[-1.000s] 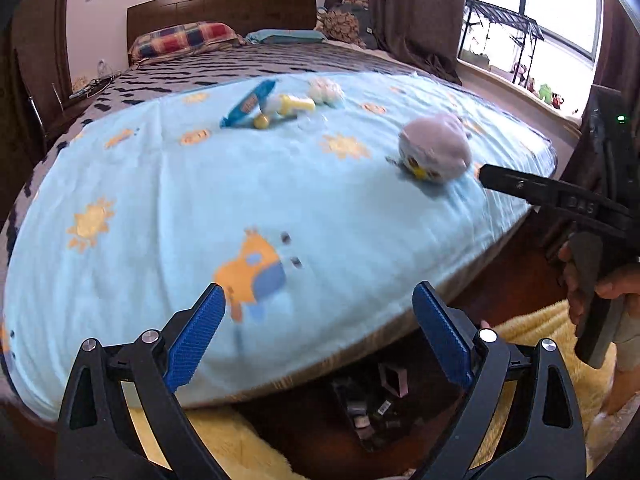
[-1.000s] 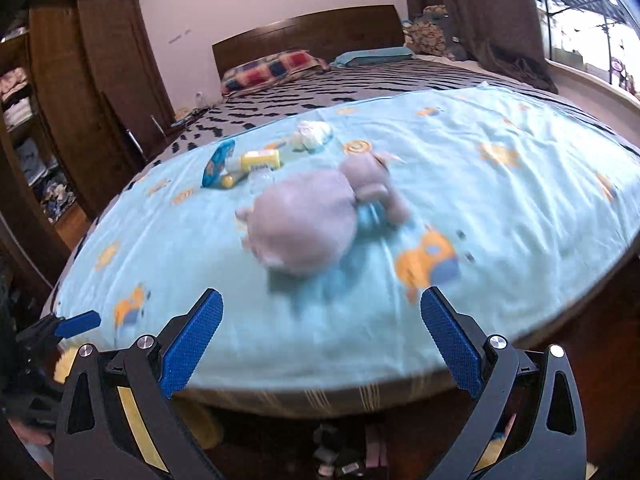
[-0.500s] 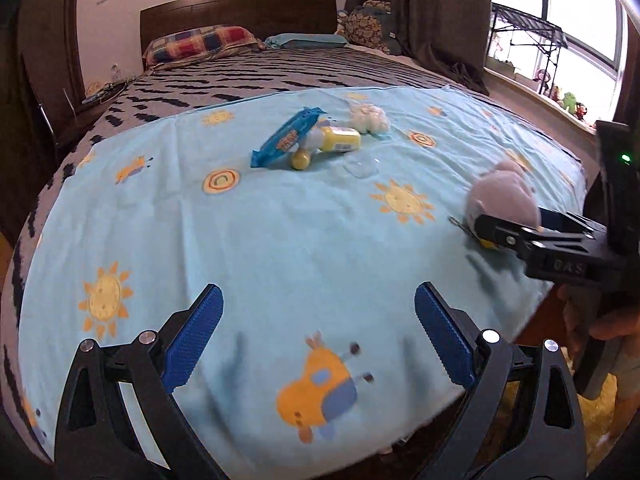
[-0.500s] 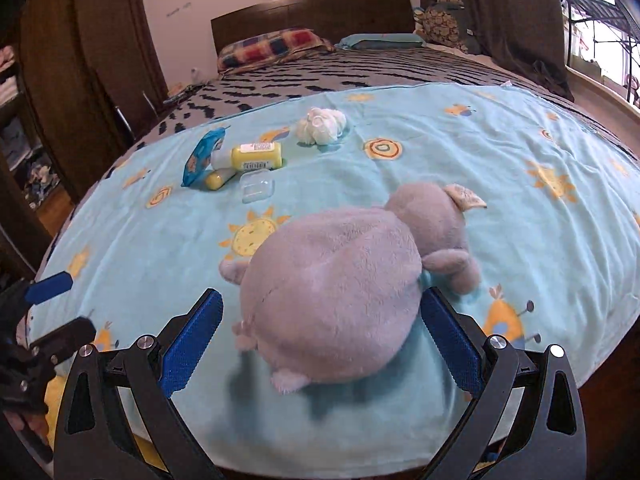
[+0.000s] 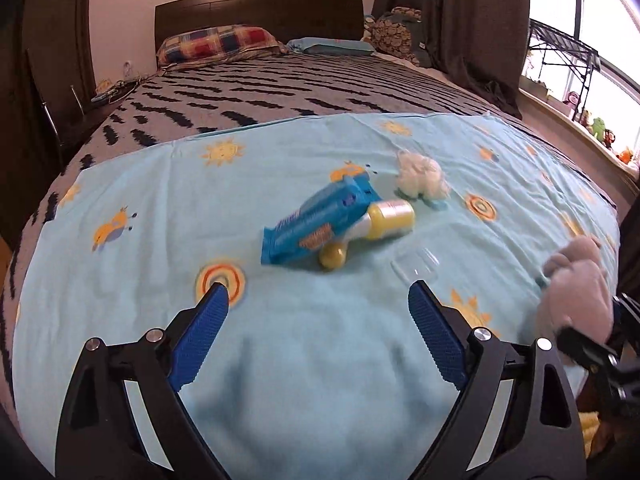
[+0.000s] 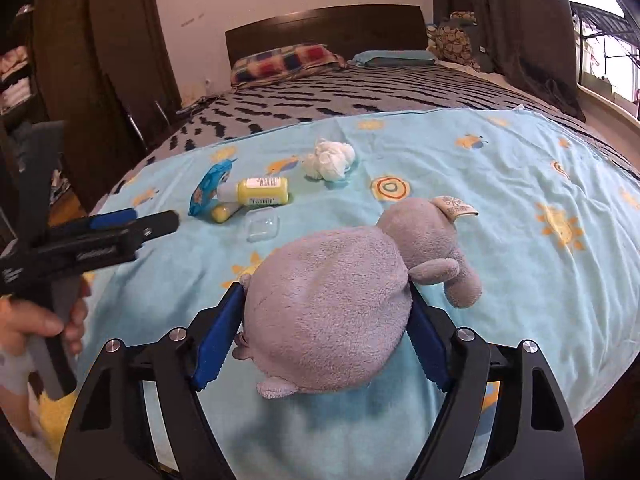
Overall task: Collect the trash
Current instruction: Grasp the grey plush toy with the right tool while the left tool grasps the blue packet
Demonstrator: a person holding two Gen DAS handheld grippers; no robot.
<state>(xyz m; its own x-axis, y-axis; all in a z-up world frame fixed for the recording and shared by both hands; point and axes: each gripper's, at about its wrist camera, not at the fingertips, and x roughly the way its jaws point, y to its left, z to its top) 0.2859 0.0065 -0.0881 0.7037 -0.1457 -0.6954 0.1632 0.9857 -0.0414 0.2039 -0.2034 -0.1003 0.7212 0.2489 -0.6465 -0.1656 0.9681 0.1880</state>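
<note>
Though partly jaw-hidden, grey plush toy (image 6: pixel 328 312) beneath.

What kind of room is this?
Most likely a bedroom: there is a big bed with a dark wooden headboard, a checked pillow, and a grey plush toy on the blue blanket.

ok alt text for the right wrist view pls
The right gripper has just been closing around a grey plush toy on a light blue blanket. Beyond lie a blue wrapper, yellow bottle and crumpled tissue.
</note>
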